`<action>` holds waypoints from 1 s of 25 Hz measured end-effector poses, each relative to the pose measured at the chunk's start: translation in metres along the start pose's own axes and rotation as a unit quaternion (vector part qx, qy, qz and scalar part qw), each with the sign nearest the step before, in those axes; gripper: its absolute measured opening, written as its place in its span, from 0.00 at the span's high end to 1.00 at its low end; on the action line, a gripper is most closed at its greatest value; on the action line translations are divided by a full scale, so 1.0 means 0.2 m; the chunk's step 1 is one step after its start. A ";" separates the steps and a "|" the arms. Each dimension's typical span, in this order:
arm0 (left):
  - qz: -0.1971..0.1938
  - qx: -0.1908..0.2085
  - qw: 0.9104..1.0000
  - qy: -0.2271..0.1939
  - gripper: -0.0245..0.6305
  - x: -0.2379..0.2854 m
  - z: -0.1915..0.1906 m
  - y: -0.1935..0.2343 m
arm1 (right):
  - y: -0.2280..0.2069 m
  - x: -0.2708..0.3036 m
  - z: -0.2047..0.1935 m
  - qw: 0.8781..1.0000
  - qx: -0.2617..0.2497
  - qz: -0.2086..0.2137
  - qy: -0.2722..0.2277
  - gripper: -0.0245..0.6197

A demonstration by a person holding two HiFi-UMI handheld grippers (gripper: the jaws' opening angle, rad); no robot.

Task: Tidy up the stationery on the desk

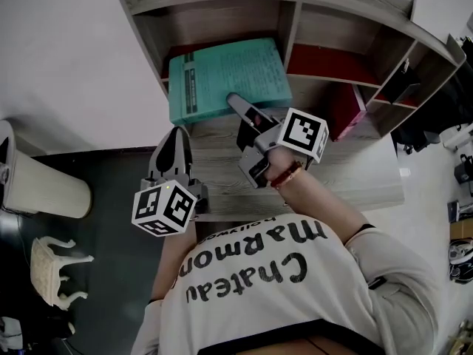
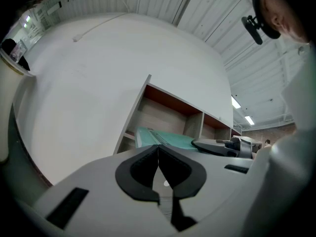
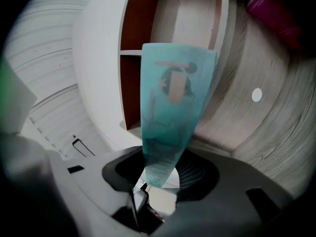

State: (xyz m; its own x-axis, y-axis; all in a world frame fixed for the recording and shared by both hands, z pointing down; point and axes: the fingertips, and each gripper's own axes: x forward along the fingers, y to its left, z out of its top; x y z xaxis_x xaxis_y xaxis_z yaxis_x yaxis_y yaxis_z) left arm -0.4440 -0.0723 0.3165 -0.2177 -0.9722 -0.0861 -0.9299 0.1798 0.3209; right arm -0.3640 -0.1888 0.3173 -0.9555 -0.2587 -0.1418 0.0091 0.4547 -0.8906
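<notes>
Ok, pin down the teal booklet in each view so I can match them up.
Head view: upper centre, the teal booklet lies in the left compartment of the wooden shelf unit.
Left gripper view: low centre, a teal strip inside the shelf.
Right gripper view: centre, running down between the jaws of the right claw.
Shared landmark: the wooden shelf unit.

Each claw I'm steering is a light grey shell with black padded jaws. Behind the left claw point(image 1: 177, 133) rides a white cube point(image 1: 164, 208) printed with black square markers. The right claw point(image 1: 231, 97) carries a matching cube point(image 1: 304, 134) behind it. Just back of that cube, a red band point(image 1: 285, 175) circles the wrist. Further back, the wearer has a pale grey sweatshirt point(image 1: 310, 302) with large black lettering across it.
</notes>
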 end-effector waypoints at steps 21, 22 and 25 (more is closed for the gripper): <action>0.039 0.008 0.999 0.009 0.94 -0.18 -0.11 -0.34 | 0.01 -0.34 -0.03 0.997 -0.051 0.013 0.063 0.69; 0.042 0.008 0.999 0.010 0.94 -0.20 -0.12 -0.35 | 0.02 -0.36 -0.04 0.996 -0.052 0.016 0.065 0.69; 0.043 0.009 0.999 0.018 0.94 -0.22 -0.13 -0.39 | 0.02 -0.41 -0.05 0.996 -0.055 0.016 0.071 0.69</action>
State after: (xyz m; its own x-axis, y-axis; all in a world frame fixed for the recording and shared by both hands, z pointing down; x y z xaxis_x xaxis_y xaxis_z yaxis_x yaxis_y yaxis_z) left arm -0.3535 -0.0468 0.3206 -0.2860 -0.9579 -0.0253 -0.9136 0.2646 0.3087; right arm -0.2888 -0.1572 0.3297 -0.9874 -0.1233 -0.0995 0.0149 0.5532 -0.8329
